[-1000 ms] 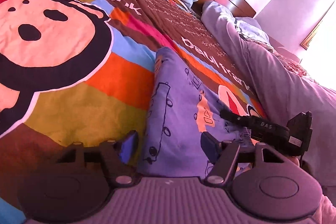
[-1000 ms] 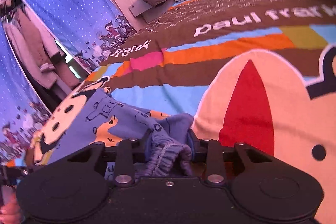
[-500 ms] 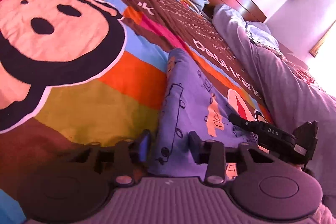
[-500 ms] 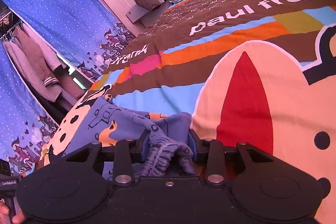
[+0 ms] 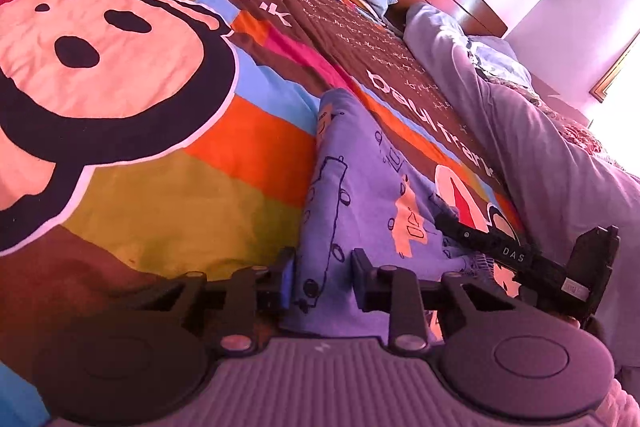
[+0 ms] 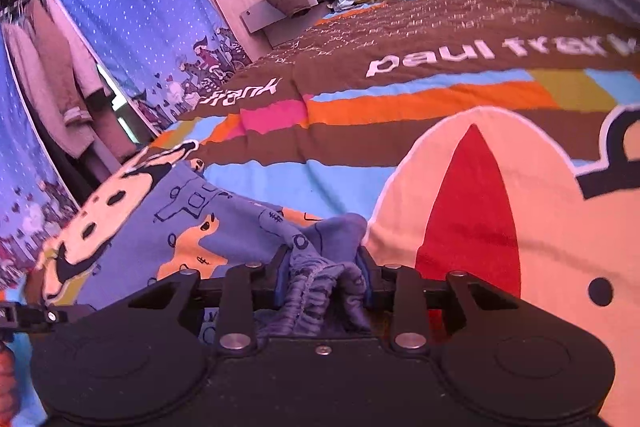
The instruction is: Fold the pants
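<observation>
On top of the cartoon bedspread [image 5: 160, 187] the blue printed pants [image 5: 360, 187] are laid out flat. One edge is pinched by the left gripper [image 5: 322, 279], whose jaws have just been closing; the bunched waistband [image 6: 320, 279] is clamped by the right gripper [image 6: 322, 279]. Soft, light, floppy fabric, probably best held at the corners.

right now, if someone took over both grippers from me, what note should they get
Left gripper: fingers have just been closing on the near edge of the blue printed pants; the fabric is pinched between them.
Right gripper: shut on the bunched elastic waistband.
Pants lie lengthwise on the striped cartoon bedspread, already narrowed into a long strip.
Left to do: lift both held corners and fold the strip end to end.
</observation>
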{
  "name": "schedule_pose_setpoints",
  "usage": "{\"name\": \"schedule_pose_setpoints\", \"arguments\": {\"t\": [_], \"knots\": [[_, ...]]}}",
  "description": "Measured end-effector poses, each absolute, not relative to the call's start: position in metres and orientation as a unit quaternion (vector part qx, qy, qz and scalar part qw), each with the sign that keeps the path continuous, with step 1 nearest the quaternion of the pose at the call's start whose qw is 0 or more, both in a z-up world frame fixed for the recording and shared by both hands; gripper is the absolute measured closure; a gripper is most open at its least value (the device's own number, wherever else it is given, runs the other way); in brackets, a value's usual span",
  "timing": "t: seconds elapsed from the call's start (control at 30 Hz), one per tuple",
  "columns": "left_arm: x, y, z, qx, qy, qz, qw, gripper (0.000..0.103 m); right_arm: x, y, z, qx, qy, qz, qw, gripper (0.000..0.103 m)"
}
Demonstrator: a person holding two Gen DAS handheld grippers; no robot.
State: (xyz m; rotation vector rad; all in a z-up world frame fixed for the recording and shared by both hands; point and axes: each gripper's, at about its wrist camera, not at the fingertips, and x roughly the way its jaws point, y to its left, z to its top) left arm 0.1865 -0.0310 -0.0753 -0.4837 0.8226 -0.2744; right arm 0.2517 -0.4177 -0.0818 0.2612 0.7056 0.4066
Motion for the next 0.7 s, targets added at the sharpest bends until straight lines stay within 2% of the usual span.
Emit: {"name": "schedule_pose_setpoints", "arguments": {"t": [0.13,0.27,0.7], "knots": [[0.186,-0.032,-0.074,-0.226,0.394,-0.129,0.881,0.077,0.239,-0.397,-0.071,0.080,0.325,0.165,0.928,0.077],[0.186,-0.031,-0.069,-0.228,0.400,-0.129,0.878,0.080,0.228,-0.386,-0.062,0.092,0.316,0.130,0.935,0.081],[0.169,-0.017,-0.030,-0.199,0.407,-0.132,0.882,0.082,0.197,-0.342,-0.012,0.026,0.300,0.106,0.948,0.082]]}}
